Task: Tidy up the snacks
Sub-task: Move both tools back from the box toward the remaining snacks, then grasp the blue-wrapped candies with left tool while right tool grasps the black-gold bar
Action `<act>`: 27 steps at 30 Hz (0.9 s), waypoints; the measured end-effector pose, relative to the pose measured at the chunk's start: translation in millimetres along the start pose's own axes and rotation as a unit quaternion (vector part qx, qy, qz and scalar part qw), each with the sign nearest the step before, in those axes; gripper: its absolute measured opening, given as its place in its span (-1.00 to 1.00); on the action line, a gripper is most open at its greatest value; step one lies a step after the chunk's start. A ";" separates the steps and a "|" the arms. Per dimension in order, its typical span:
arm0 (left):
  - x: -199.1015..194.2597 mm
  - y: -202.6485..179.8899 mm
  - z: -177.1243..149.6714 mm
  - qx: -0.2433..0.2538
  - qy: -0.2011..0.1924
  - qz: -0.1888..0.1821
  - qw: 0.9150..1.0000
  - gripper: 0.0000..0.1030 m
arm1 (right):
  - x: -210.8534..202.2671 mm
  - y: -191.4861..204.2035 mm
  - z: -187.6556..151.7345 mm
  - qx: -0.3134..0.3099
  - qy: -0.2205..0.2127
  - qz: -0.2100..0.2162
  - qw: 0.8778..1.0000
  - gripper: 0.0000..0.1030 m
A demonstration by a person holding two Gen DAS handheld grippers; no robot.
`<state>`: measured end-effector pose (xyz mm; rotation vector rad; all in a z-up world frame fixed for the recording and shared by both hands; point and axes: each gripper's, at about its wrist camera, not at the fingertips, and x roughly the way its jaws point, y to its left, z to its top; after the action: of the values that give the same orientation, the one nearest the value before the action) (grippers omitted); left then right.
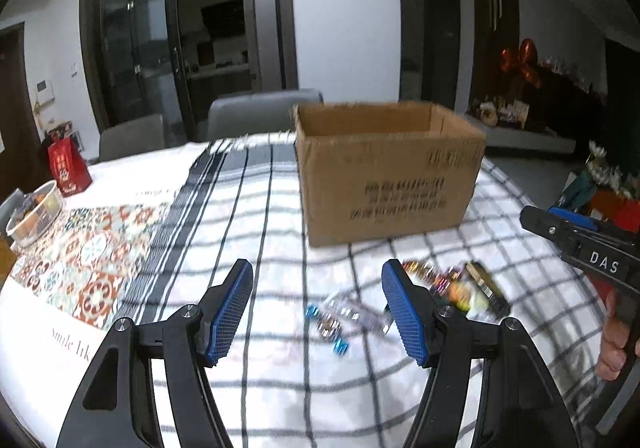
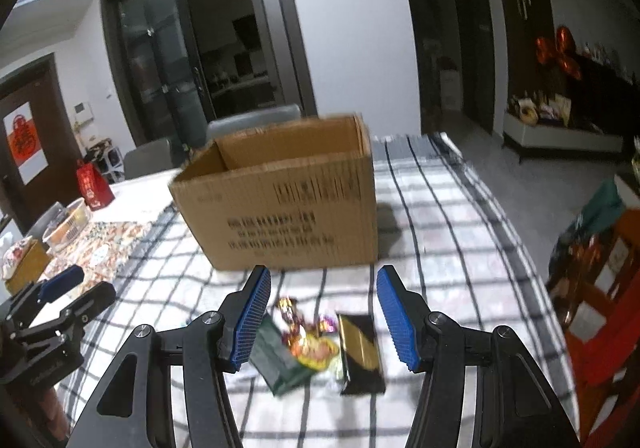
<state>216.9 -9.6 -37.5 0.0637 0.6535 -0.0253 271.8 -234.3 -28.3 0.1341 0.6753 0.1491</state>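
Both tools, left and right, are held apart and empty; snack packets (blurred) are seen below the right tool, the cardboard box beyond.

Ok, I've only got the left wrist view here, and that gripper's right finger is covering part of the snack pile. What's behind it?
Observer: A dark green packet lies flat on the checked cloth, left of the bright sweets.
Operator: The black and gold one is blurred for me. How does it lie?
Observer: The black and gold packet lies flat at the right of the pile, one short end toward the cardboard box.
Operator: Is the right gripper holding anything?
Observer: No. The right gripper is open with nothing between its pads, and the pile shows between its fingers.
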 end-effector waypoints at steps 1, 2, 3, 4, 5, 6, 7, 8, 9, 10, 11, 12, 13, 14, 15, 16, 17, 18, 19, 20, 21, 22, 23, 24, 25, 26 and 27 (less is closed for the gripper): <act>2.3 0.7 -4.7 0.000 0.007 0.003 1.000 0.28 | 3.8 -1.3 -4.2 0.003 0.008 -0.003 1.000 0.09; 4.8 1.3 -9.4 -0.001 0.014 0.003 1.000 0.28 | 7.3 -2.4 -8.6 0.004 0.016 -0.007 1.000 0.09; 6.6 1.5 -12.6 -0.001 0.018 0.003 1.000 0.28 | 10.5 -3.4 -13.1 0.005 0.023 -0.010 1.000 0.09; 9.4 1.3 -16.4 0.001 0.025 0.005 1.000 0.28 | 12.8 -4.5 -16.3 0.006 0.029 -0.012 1.000 0.09; 11.7 1.6 -19.9 0.001 0.030 0.007 1.000 0.28 | 15.4 -5.3 -20.2 0.006 0.035 -0.014 0.999 0.09; 14.6 1.9 -23.7 0.001 0.036 0.007 0.999 0.28 | 17.4 -6.2 -23.9 0.008 0.039 -0.016 0.999 0.09; 17.7 1.7 -26.5 0.001 0.042 0.006 0.999 0.28 | 19.8 -7.1 -26.9 0.009 0.044 -0.018 0.999 0.09; 20.8 2.0 -29.0 0.001 0.047 0.006 0.999 0.28 | 22.5 -8.4 -29.9 0.011 0.050 -0.019 0.998 0.09; 24.9 1.8 -31.2 0.001 0.053 0.005 0.999 0.28 | 24.5 -9.5 -32.6 0.014 0.054 -0.019 0.998 0.09; 29.5 1.5 -33.1 0.001 0.059 0.004 0.998 0.28 | 27.5 -11.3 -36.1 0.016 0.059 -0.019 0.998 0.09; 34.0 0.9 -34.9 0.001 0.066 0.003 0.998 0.28 | 30.1 -12.8 -38.8 0.018 0.064 -0.020 0.998 0.09; 37.4 0.5 -35.8 0.000 0.070 0.001 0.998 0.28 | 34.1 -15.1 -41.3 0.022 0.073 -0.019 0.997 0.09; 42.2 -0.5 -37.4 0.000 0.075 -0.001 0.997 0.27 | 36.7 -16.3 -42.5 0.025 0.079 -0.019 0.996 0.09; 45.9 -1.4 -38.4 0.001 0.080 -0.002 0.997 0.27 | 39.4 -17.5 -43.9 0.028 0.084 -0.019 0.996 0.09; 50.0 -2.6 -39.8 0.003 0.083 -0.005 0.997 0.27 | 42.5 -18.8 -45.0 0.030 0.089 -0.018 0.995 0.09; 54.1 -3.8 -40.9 0.005 0.087 -0.006 0.996 0.27 | 45.9 -20.1 -45.8 0.031 0.093 -0.019 0.995 0.09; 57.5 -4.7 -41.4 0.007 0.090 -0.008 0.996 0.24 | 49.1 -21.9 -46.7 0.032 0.097 -0.021 0.995 0.09; 61.6 -5.1 -41.9 0.007 0.095 -0.012 0.995 0.23 | 52.0 -22.2 -47.3 0.032 0.099 -0.022 0.994 0.09; 64.7 -5.4 -43.0 0.008 0.097 -0.015 0.995 0.22 | 55.6 -23.4 -48.1 0.033 0.103 -0.024 0.994 0.09; 69.3 -5.4 -44.1 0.010 0.102 -0.013 0.995 0.18 | 58.4 -24.1 -48.9 0.033 0.106 -0.026 0.993 0.09; 72.2 -5.3 -44.5 0.010 0.105 -0.014 0.994 0.16 | 60.5 -24.0 -49.7 0.031 0.108 -0.027 0.993 0.08; 75.6 -4.6 -45.5 0.009 0.109 -0.020 0.994 0.13 | 63.2 -23.6 -50.7 0.029 0.110 -0.029 0.993 0.08; 79.0 -3.7 -46.4 0.007 0.114 -0.025 0.993 0.11 | 65.7 -22.9 -51.6 0.027 0.111 -0.030 0.993 0.08; 81.7 -3.0 -46.7 0.005 0.118 -0.027 0.993 0.09 | 67.8 -22.3 -51.6 0.026 0.113 -0.031 0.993 0.08; 85.6 -2.1 -47.8 0.002 0.123 -0.031 0.992 0.07 | 70.1 -22.1 -52.4 0.027 0.115 -0.031 0.993 0.08; 88.4 -1.6 -48.4 -0.001 0.127 -0.033 0.991 0.03 | 72.1 -22.3 -53.2 0.028 0.116 -0.032 0.992 0.08; 92.1 -1.3 -48.8 -0.004 0.132 -0.036 0.991 0.00 | 73.9 -22.1 -53.8 0.028 0.117 -0.032 0.992 0.08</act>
<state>260.3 -7.9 -132.2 0.0351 0.9209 -0.0843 296.9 -238.6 -118.9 0.1501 0.9168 0.0855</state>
